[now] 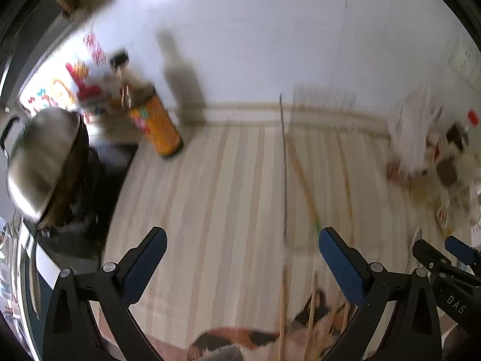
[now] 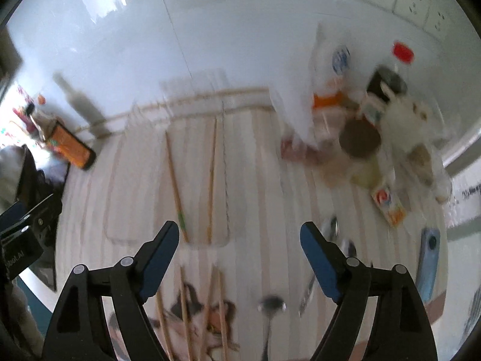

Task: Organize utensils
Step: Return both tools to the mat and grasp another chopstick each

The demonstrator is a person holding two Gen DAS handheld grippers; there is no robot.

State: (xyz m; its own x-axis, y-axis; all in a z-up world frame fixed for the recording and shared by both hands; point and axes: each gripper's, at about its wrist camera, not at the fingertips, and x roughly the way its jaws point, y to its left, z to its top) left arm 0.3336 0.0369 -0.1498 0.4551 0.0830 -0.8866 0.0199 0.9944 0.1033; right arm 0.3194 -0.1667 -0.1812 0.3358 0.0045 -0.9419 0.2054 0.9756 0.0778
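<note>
Both black, blue-padded hand-held grippers point steeply down over a striped counter mat (image 2: 258, 162), left gripper (image 1: 242, 251) and right gripper (image 2: 240, 245) spread wide and empty. Wooden chopsticks (image 2: 212, 180) lie in a clear tray (image 2: 120, 198); more chopsticks (image 2: 185, 307) and a metal spoon (image 2: 272, 305) lie nearer the camera.

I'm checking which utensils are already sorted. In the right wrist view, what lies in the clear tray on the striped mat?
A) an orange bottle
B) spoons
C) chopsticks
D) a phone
C: chopsticks lie lengthwise inside the clear tray, while a spoon rests outside it on the mat, nearer the camera.
</note>
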